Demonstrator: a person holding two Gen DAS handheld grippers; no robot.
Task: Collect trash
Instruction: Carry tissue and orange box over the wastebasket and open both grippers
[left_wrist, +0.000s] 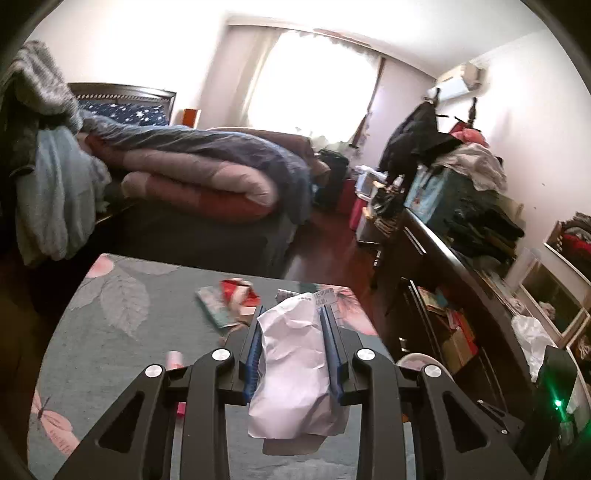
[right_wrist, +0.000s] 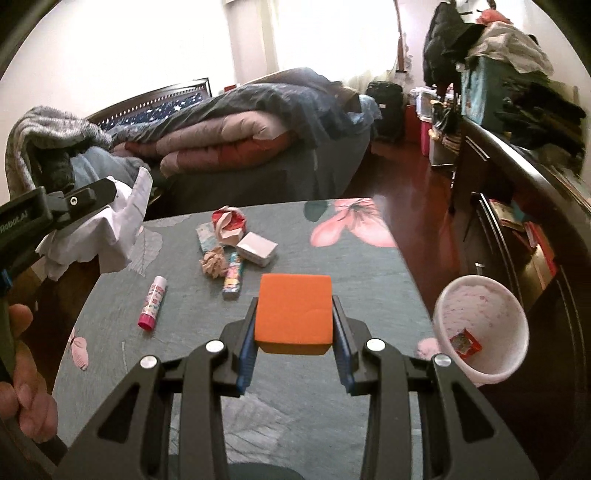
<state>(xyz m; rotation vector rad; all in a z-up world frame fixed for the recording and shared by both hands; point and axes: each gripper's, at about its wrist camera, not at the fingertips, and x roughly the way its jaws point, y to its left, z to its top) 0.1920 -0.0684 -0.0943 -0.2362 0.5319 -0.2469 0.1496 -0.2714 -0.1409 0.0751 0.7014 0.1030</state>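
Left tool (left_wrist: 291, 314) is closed on a crumpled white paper (left_wrist: 295, 369), pinched btwn its blue pads and held up off the surface (left_wrist: 122, 302). From the right wrist view the same tool (right_wrist: 85, 199) sits up left of the orange block, paper (right_wrist: 110, 229) hanging from it over the surface's left edge; a hand (right_wrist: 22, 373) grips its handle.

Right tool (right_wrist: 295, 317) is clamped on an orange block (right_wrist: 293, 314), fingers tight against both sides, raised above the surface (right_wrist: 351, 266).

Landmark = orange block. All of these lie on the surface:
- Just beyond it, left: colourful tube (right_wrist: 233, 277), w/ a brown paper wad (right_wrist: 214, 264) beside that.
- Beyond it: small white box (right_wrist: 257, 248), then a red/white crumpled wrapper (right_wrist: 229, 221) and a pale teal packet (right_wrist: 207, 236) touching it.
- Well left of it: glue stick w/ pink cap (right_wrist: 152, 302), lying flat.

Right of the block, off the surface's edge, stands a white-pink bin (right_wrist: 484, 325) w/ a red wrapper scrap (right_wrist: 466, 343) inside.

In the left wrist view the red wrapper (left_wrist: 240, 291) and teal packet (left_wrist: 216, 306) lie beyond the held paper. Bed (right_wrist: 258, 147) w/ folded quilts is further back.
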